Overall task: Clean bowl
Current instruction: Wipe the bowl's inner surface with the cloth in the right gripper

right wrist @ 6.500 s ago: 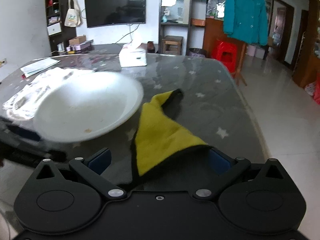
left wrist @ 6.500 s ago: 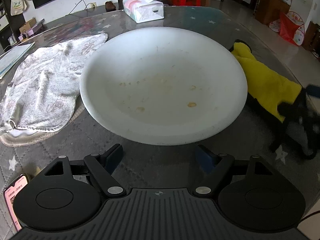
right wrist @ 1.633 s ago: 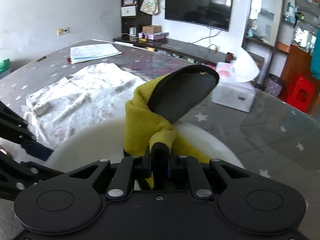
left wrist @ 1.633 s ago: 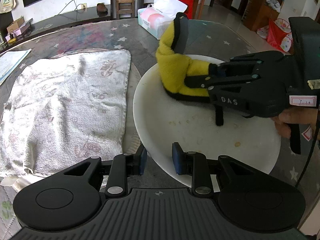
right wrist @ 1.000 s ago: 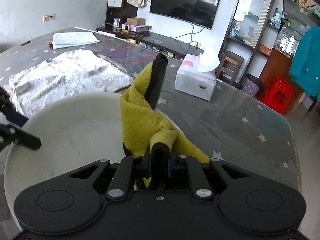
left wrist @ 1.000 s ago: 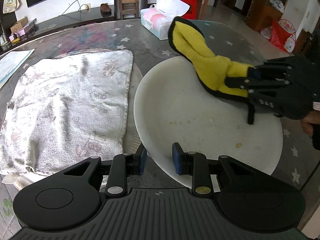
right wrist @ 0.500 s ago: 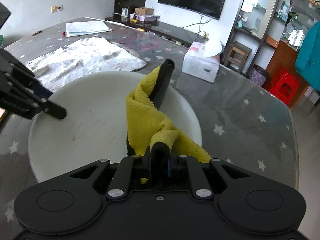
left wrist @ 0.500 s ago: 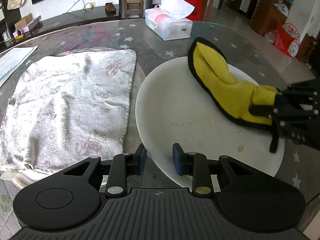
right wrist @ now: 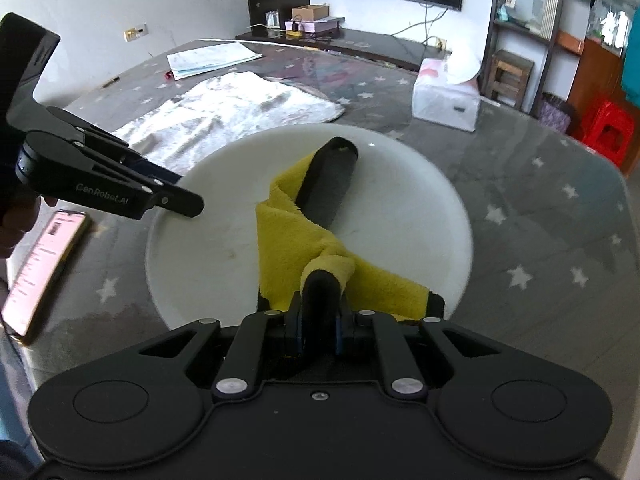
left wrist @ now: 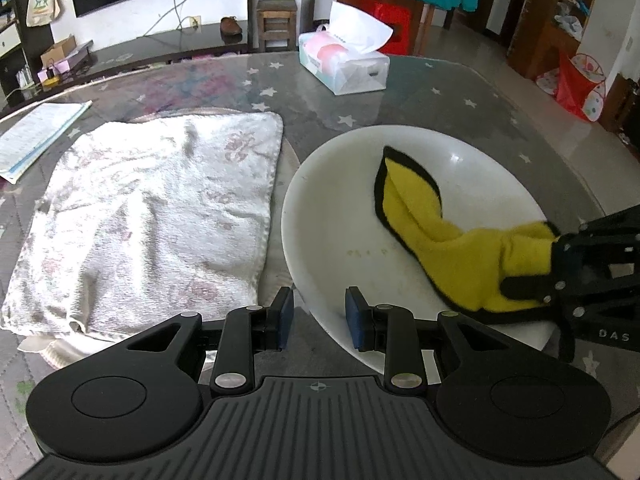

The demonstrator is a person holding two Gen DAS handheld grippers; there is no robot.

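Note:
The white bowl (left wrist: 340,208) sits on the star-patterned table, with faint crumbs and smears on its floor. My left gripper (left wrist: 319,320) is shut on the bowl's near-left rim, one pad inside and one outside. In the right wrist view the left gripper (right wrist: 180,192) reaches onto that bowl (right wrist: 208,248) from the left. My right gripper (right wrist: 319,320) is shut on a bunched corner of the yellow, black-edged cloth (right wrist: 292,240). The cloth (left wrist: 452,248) lies across the bowl's right half, with the right gripper (left wrist: 548,268) at the bowl's right rim.
A patterned grey-white towel (left wrist: 152,208) lies flat left of the bowl. A tissue box (left wrist: 344,64) stands at the far side and papers (left wrist: 36,136) lie far left. A phone (right wrist: 44,264) rests by the table edge under the left hand (right wrist: 16,216).
The right gripper has dragged the cloth from the bowl's far rim down over its right side, toward the near-right rim. The cloth now lies lower and flatter. The left gripper has stayed on the rim.

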